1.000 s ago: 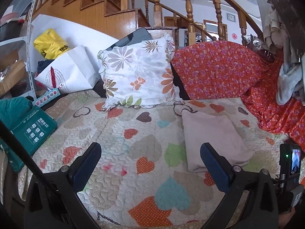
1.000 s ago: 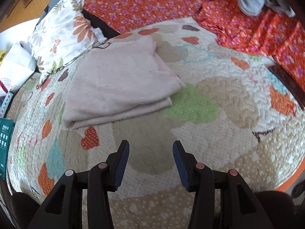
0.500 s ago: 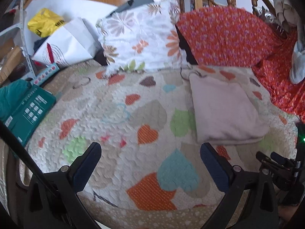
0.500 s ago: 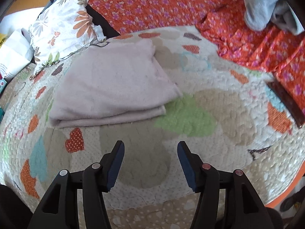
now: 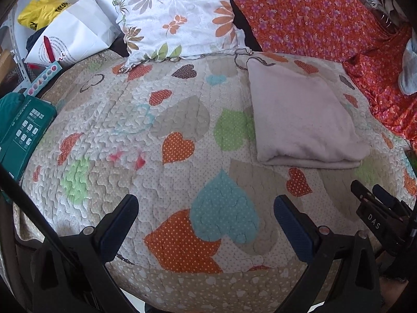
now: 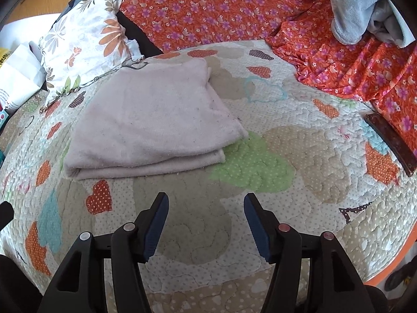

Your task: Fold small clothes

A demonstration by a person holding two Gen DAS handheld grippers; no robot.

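A pale pink garment lies folded flat into a rectangle on the heart-patterned quilt, right of centre in the left wrist view. It also shows in the right wrist view, ahead and left of my right gripper. My left gripper is open and empty above the quilt's near part, apart from the garment. My right gripper is open and empty, a short way in front of the garment's near folded edge. Its black tips also show at the right edge of the left wrist view.
A floral pillow leans at the back. An orange flowered cloth covers the back and right. Grey-blue clothes lie at the far right. A white bag and a green box sit left. A dark flat bar lies right.
Both grippers have tilted down toward the quilt and come closer to it, so the stairs have left the view. The right gripper's jaws have opened slightly wider. The folded garment has not moved.
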